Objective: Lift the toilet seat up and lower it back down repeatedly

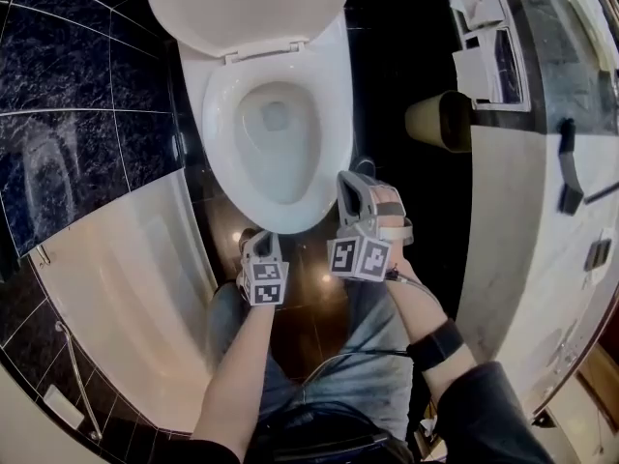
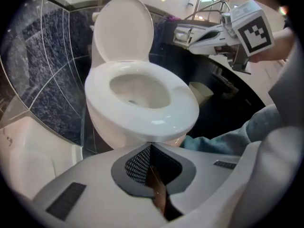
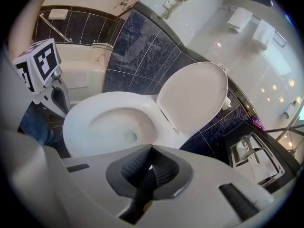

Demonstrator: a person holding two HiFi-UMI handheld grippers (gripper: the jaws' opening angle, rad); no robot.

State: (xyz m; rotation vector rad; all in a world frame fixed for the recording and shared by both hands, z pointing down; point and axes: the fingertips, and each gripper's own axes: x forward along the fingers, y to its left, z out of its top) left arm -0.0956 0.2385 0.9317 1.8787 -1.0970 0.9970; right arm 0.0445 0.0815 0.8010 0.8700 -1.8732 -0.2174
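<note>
A white toilet (image 1: 276, 133) stands ahead with its lid (image 1: 247, 3) raised against the wall and the seat ring (image 2: 142, 113) lying flat on the bowl. My left gripper (image 1: 253, 240) hovers just off the front rim, its jaws shut with nothing between them; in the left gripper view the left gripper (image 2: 150, 147) points at the bowl's front. My right gripper (image 1: 350, 177) is beside the front right of the rim, also shut and empty. From the right gripper view, the right gripper (image 3: 151, 150) faces the bowl (image 3: 114, 122) and the upright lid (image 3: 192, 101).
A white bathtub (image 1: 126, 288) runs along the left, with dark tiled wall (image 1: 68, 114) behind it. A toilet paper roll (image 1: 440, 119) and a white counter (image 1: 522, 249) are at the right. The person's jeans-clad legs (image 1: 377, 356) are below the grippers.
</note>
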